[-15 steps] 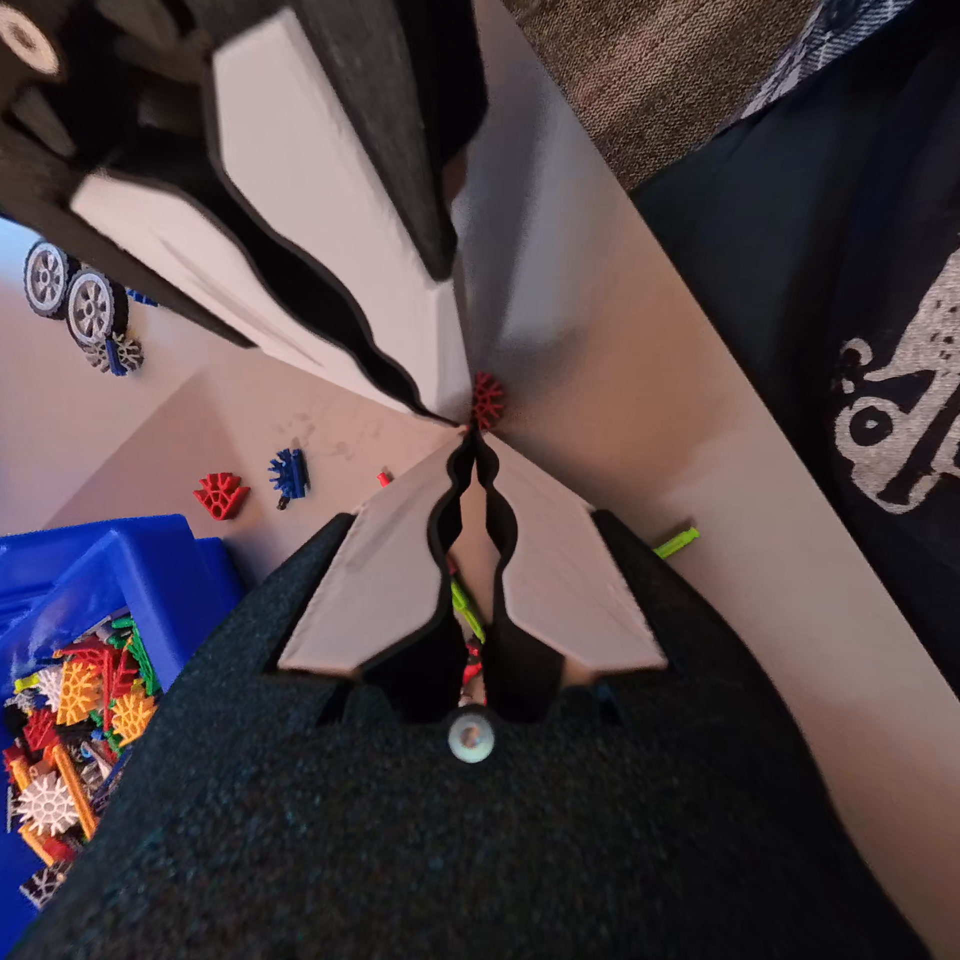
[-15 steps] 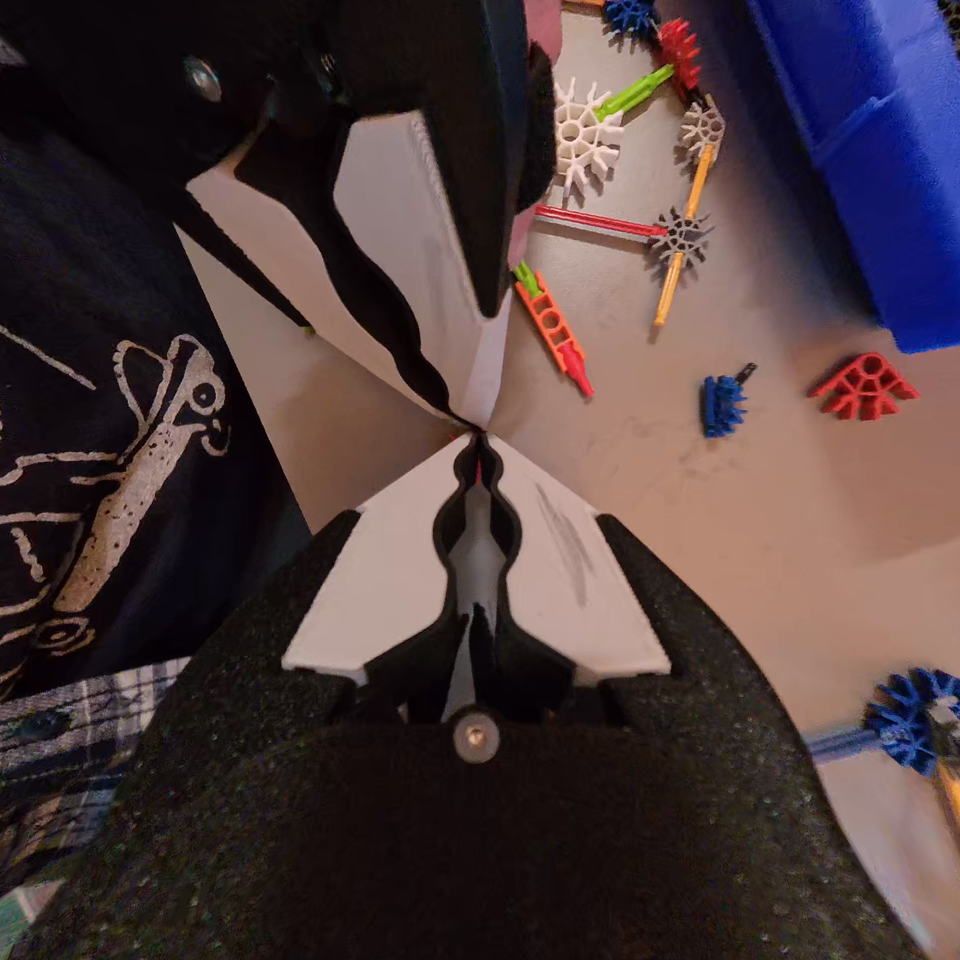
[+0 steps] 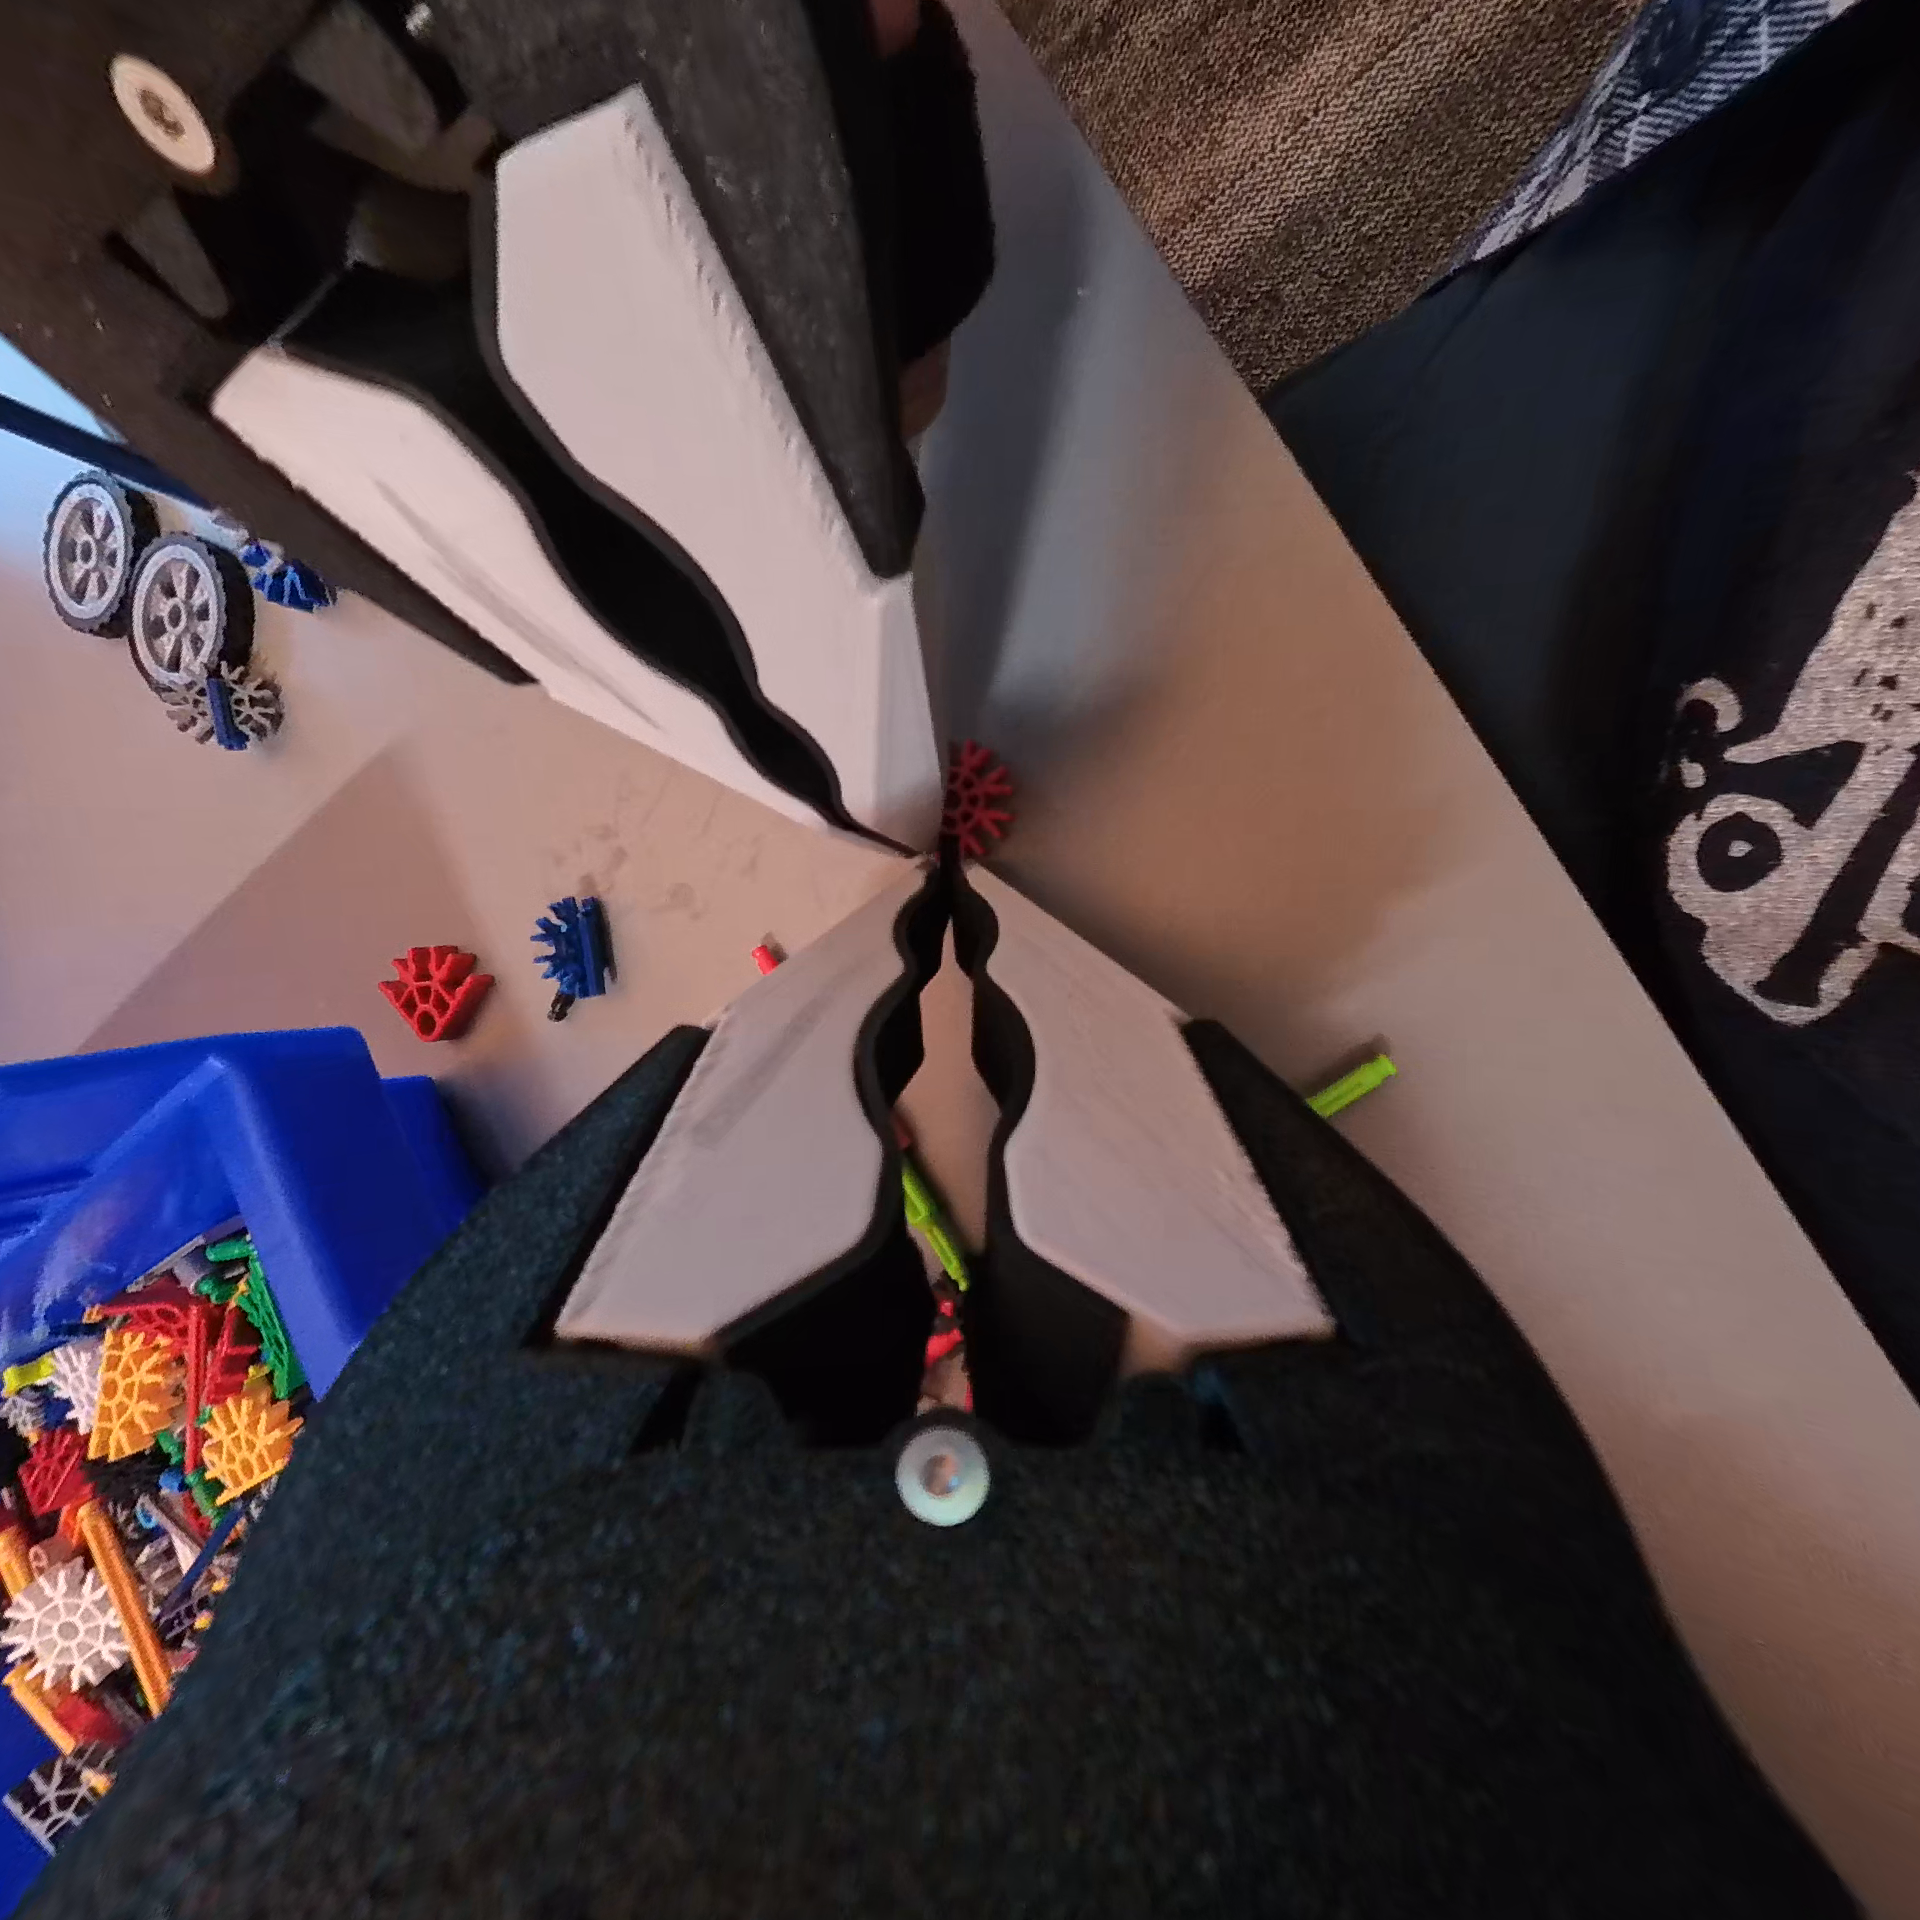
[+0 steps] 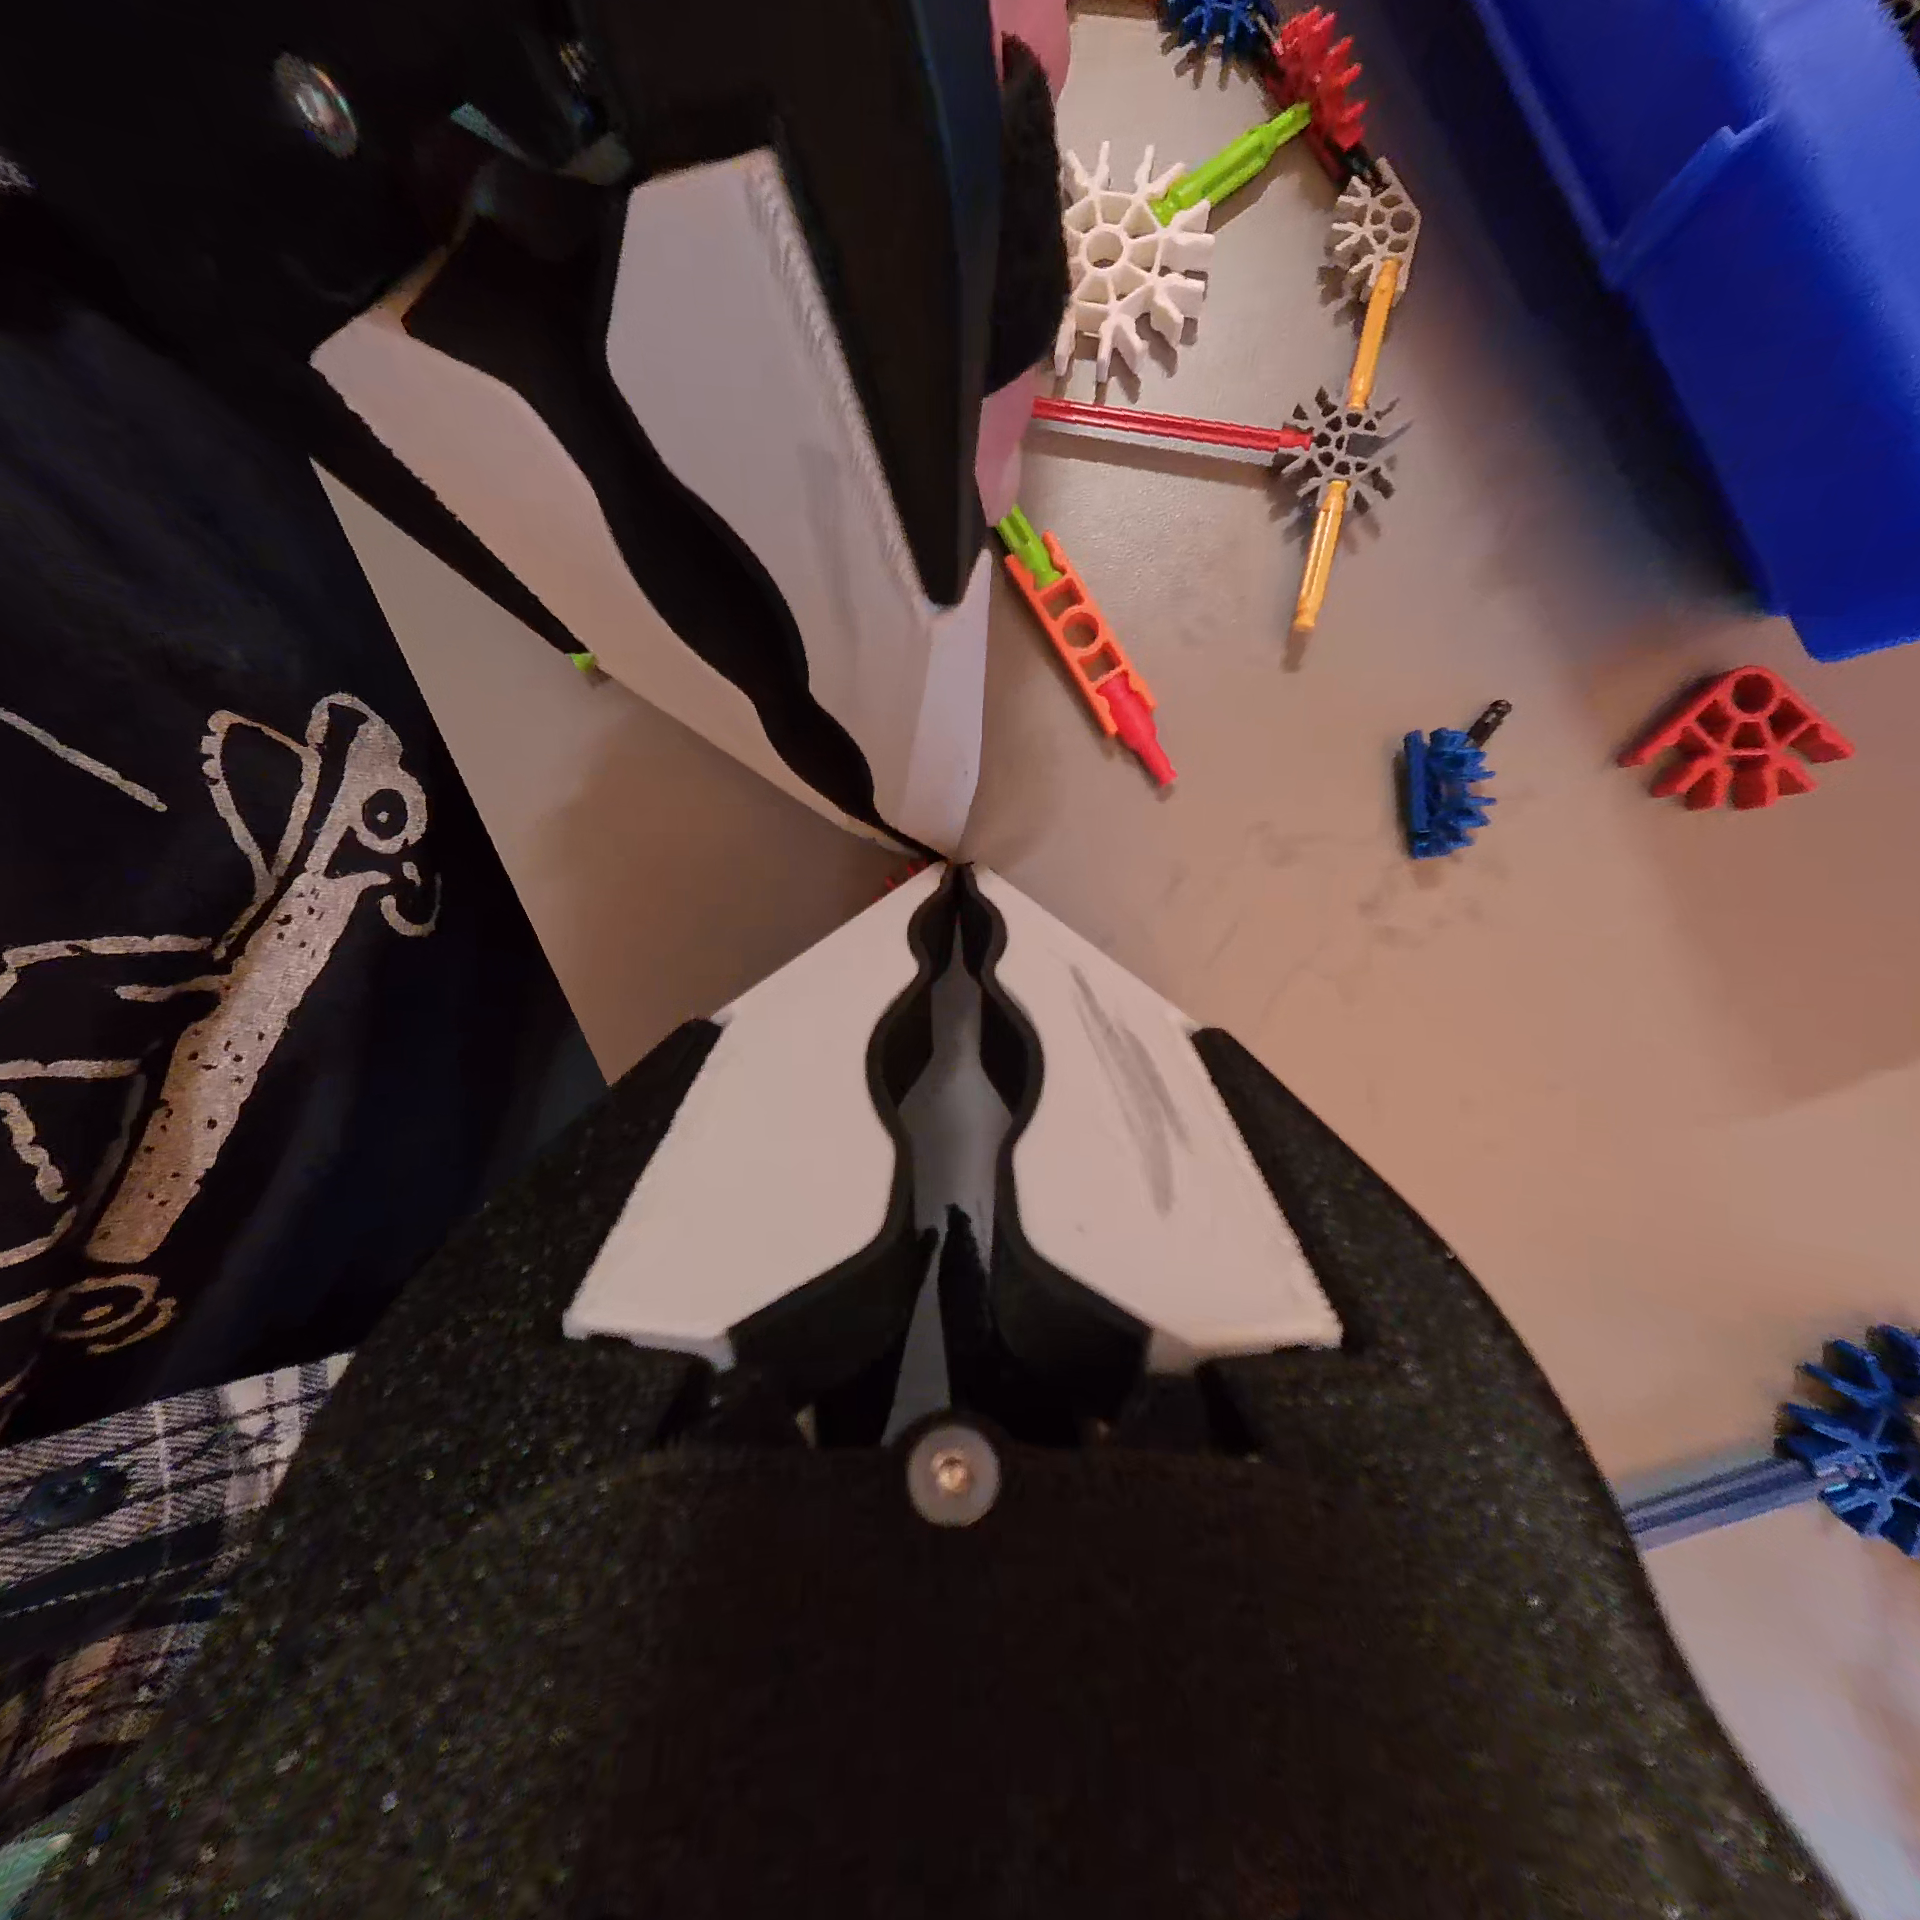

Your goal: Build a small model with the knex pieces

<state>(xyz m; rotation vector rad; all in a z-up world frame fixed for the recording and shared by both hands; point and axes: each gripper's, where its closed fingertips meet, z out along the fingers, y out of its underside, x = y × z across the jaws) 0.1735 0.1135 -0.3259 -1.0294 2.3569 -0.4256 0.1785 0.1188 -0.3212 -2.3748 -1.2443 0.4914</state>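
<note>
My two grippers meet tip to tip above a beige table (image 3: 1195, 831). My left gripper (image 3: 945, 883) is shut, and a small red snowflake connector (image 3: 977, 800) sticks out just past its fingertips. My right gripper (image 4: 956, 883) is shut too. In the left wrist view the right gripper (image 3: 899, 844) comes in from the upper left and its tip touches the connector. In the right wrist view the left gripper (image 4: 940, 831) comes down from above, and only a red sliver of the connector (image 4: 902, 875) shows. I cannot see what the right tips pinch.
A blue bin (image 3: 260, 1143) of loose pieces stands beside me. On the table lie a red fan connector (image 4: 1735, 753), a blue connector (image 4: 1444, 790), an orange piece with rods (image 4: 1081, 644), a white snowflake (image 4: 1122, 260), a green rod (image 3: 1351, 1081) and two wheels (image 3: 177, 613). A person in a dark shirt (image 3: 1662, 520) is at the table edge. Both grippers' tips are close together, under 4 cm apart.
</note>
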